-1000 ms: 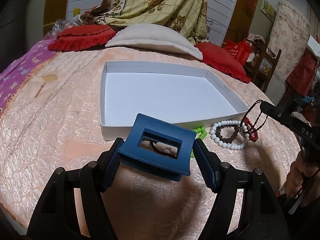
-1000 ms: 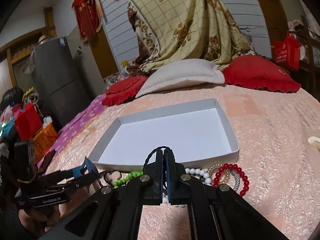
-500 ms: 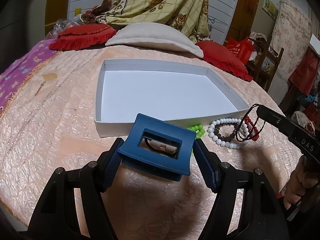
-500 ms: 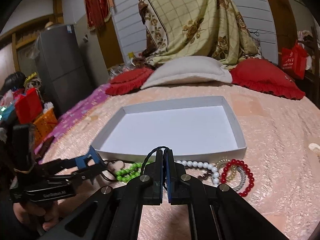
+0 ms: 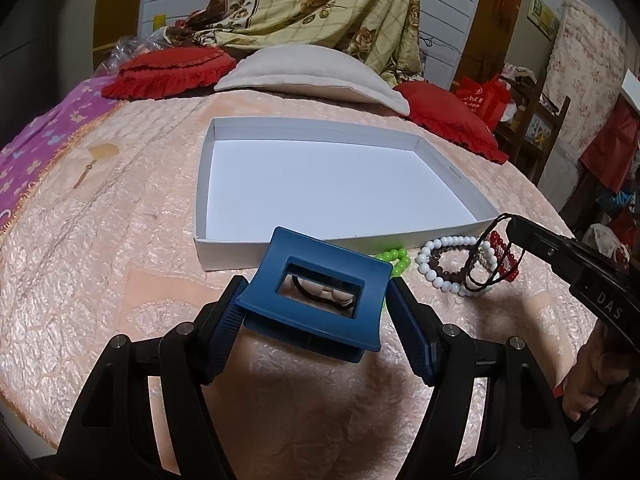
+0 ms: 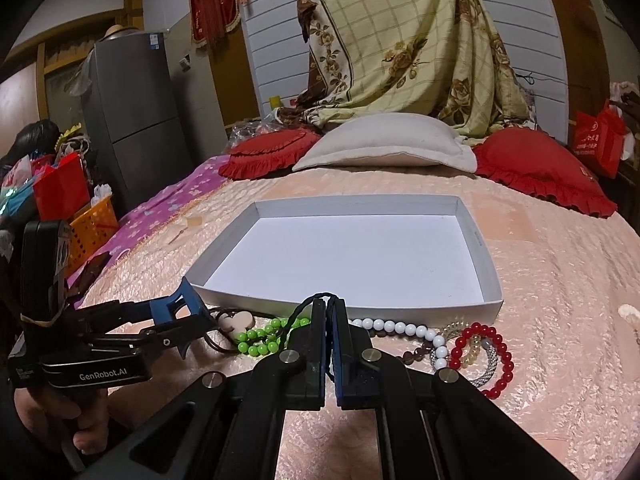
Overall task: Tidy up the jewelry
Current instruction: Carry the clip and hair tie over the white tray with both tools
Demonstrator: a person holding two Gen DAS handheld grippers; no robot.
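My left gripper (image 5: 316,292) is shut on a blue rectangular hair claw clip (image 5: 304,320), held a little above the pink bedspread, just before the near wall of the white tray (image 5: 344,128). The right wrist view shows this gripper (image 6: 180,316) and clip (image 6: 188,300) from the side. My right gripper (image 6: 329,304) is shut on a thin black cord loop (image 6: 304,304), which hangs from its tip (image 5: 510,220) over the bead pile. Green beads (image 6: 256,338), a white bead bracelet (image 6: 400,326) and a red bead bracelet (image 6: 500,360) lie along the tray's (image 6: 352,200) near wall.
A brown cord with a pale pendant (image 6: 236,320) lies left of the green beads. Behind the tray are a cream pillow (image 5: 312,68), red cushions (image 5: 172,68) and a floral blanket. A purple sheet (image 5: 28,152) covers the bed's left edge. A person's hand grips each handle.
The right gripper has rolled slightly, so its view now sits more level; it still pinches the black cord. The left gripper holds the blue clip in the same place.
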